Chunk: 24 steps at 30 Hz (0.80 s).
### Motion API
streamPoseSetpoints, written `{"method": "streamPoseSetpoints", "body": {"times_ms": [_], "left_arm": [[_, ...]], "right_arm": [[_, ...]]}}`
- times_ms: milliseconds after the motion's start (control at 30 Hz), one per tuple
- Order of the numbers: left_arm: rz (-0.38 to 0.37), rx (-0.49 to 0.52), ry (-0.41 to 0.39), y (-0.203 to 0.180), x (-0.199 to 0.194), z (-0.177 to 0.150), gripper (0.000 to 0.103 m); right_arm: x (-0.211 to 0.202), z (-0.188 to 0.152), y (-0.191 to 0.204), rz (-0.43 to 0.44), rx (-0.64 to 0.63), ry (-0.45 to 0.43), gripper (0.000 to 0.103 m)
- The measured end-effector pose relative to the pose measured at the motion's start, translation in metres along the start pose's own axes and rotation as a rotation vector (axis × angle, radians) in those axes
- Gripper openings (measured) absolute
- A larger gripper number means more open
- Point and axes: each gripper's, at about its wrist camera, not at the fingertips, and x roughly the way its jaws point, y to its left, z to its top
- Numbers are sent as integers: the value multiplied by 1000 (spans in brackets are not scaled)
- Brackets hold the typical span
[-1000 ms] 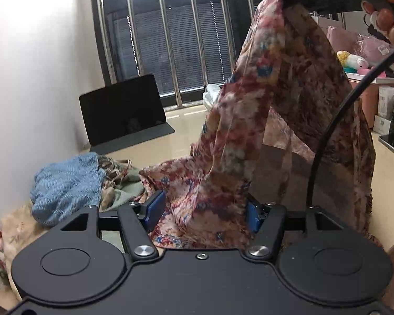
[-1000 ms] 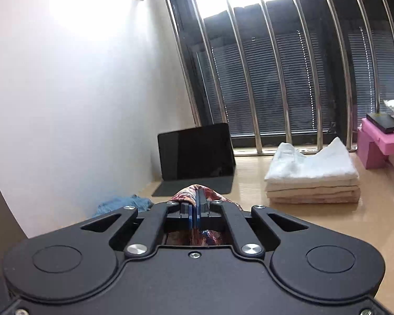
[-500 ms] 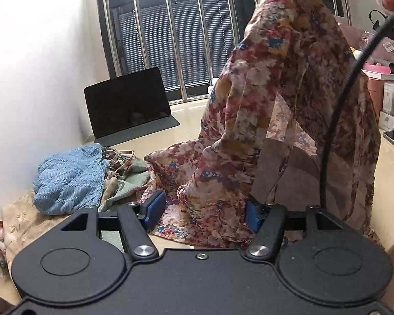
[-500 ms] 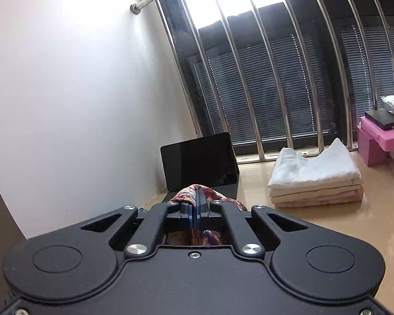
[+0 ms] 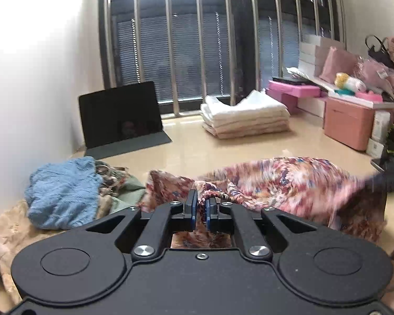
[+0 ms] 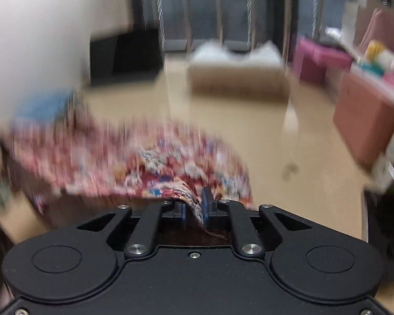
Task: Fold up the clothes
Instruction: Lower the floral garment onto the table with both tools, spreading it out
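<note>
The left claw point(image 5: 200, 204) is clamped on the floral garment point(image 5: 275, 181). The right claw point(image 6: 194, 204) is opening, garment hem draped between its pads. A blue knit point(image 5: 63, 194) lies near the floor's left edge.

Black tablet in folio stand point(image 5: 120, 113) stood at 10 o'clock on the glossy beige floor point(image 5: 191, 155), against the white wall point(image 5: 34, 78). Barred window with grey slatted blinds point(image 5: 186, 44) at 12. Pink plastic storage box point(image 5: 348, 123) and low pink foam blocks point(image 5: 294, 92) at 2.
</note>
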Motion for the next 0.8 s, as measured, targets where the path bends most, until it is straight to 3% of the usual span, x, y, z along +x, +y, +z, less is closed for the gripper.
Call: {"method": "streamPoseSetpoints", "body": {"times_ms": [67,200,367,500,733,800], "left_arm": [[-14,1,20,-5,5,-4,7],[-35,-18,41,-6,9,-7,7],[-60,-41,9,-5,4,-4,7],[-55,-38,-9,-7,-4,-6,7],[-28,16,-33,-12,-18,-7,7],[-19,15,-27,-11,-17,-7,7]], "right_arm": [[-5,-24,13,-28,-49,7,35],[-39,-50,38,-75,-118,-91,59],[-66,-57,68,2,-239,-180,60],[-65,-50,101,58,-380,-266,60],[-29,-25,163,52,-589,-309,57],[-16,-16,172,22,-617,-301,47]]}}
